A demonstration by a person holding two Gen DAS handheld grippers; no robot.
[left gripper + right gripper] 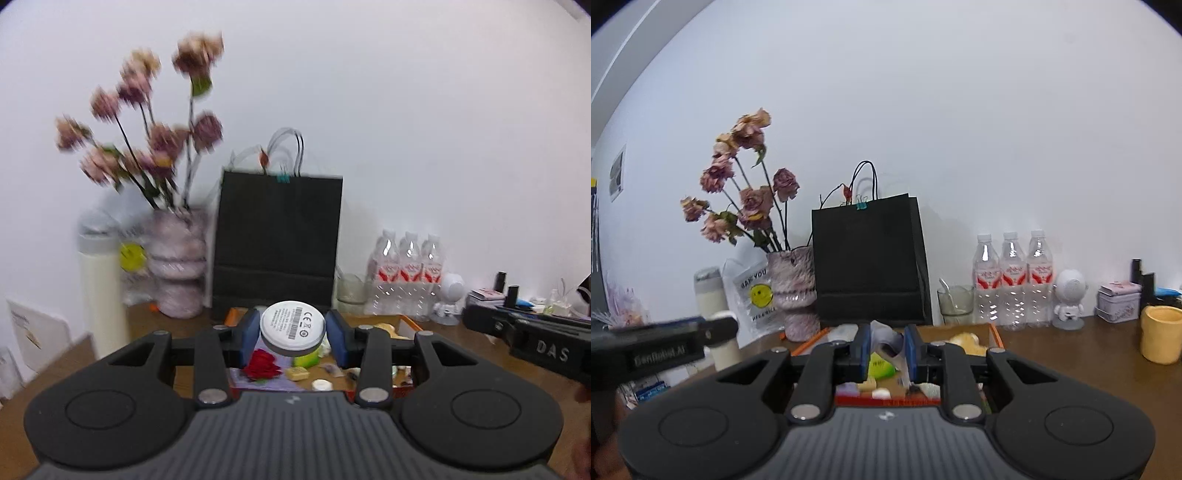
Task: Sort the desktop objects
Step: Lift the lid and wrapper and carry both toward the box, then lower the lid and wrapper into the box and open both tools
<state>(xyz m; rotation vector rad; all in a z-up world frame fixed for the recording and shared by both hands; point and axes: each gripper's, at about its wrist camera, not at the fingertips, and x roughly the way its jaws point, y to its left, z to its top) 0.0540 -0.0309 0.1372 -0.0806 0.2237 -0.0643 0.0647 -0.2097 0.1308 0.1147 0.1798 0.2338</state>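
My left gripper (293, 328) is shut on a round white puck (291, 320) whose labelled face tilts up toward the camera, held above the box. My right gripper (887, 347) is shut on a crumpled whitish scrap of paper (886, 336) that sticks up between its blue pads. Beneath both lies an orange-edged cardboard box (995, 334) holding small items: a red rose (261, 365), a green object (881, 365), a yellow block (297, 373) and a white cap (322, 384). Each gripper's body shows at the side of the other's view.
Against the wall stand a pink vase of dried flowers (796, 291), a black paper bag (868, 262), a glass with a spoon (955, 302), three water bottles (1012, 280), a white figurine (1069, 295), a tin (1117, 301) and a yellow cup (1160, 334). A white tumbler (103, 288) stands left.
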